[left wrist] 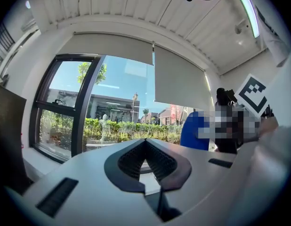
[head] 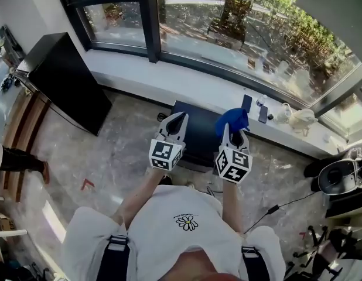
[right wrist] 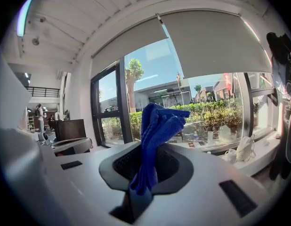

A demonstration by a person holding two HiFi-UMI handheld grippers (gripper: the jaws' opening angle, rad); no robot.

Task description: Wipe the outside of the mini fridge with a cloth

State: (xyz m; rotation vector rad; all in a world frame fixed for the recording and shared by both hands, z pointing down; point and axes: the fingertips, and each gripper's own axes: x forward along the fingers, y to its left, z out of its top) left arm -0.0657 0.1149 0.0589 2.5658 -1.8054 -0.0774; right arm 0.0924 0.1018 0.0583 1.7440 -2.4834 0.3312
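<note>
The mini fridge [head: 200, 134], a low dark box, stands on the floor against the window ledge, just beyond both grippers. My right gripper [head: 234, 132] is shut on a blue cloth [head: 232, 120], which sticks up crumpled past its tips. In the right gripper view the cloth [right wrist: 157, 131] is pinched between the jaws of the right gripper [right wrist: 151, 147] and stands upright. My left gripper [head: 179, 118] hovers over the fridge's left part, and in its own view the left gripper [left wrist: 145, 141] is shut with nothing in it. The cloth [left wrist: 194, 131] shows to its right.
A large black cabinet [head: 67, 81] stands at the left by the window. The white ledge [head: 169, 84] carries phones [head: 246, 103], a bottle and pale bags [head: 301, 119]. Cables and equipment [head: 339, 180] lie at the right. A person's foot [head: 43, 171] shows at the far left.
</note>
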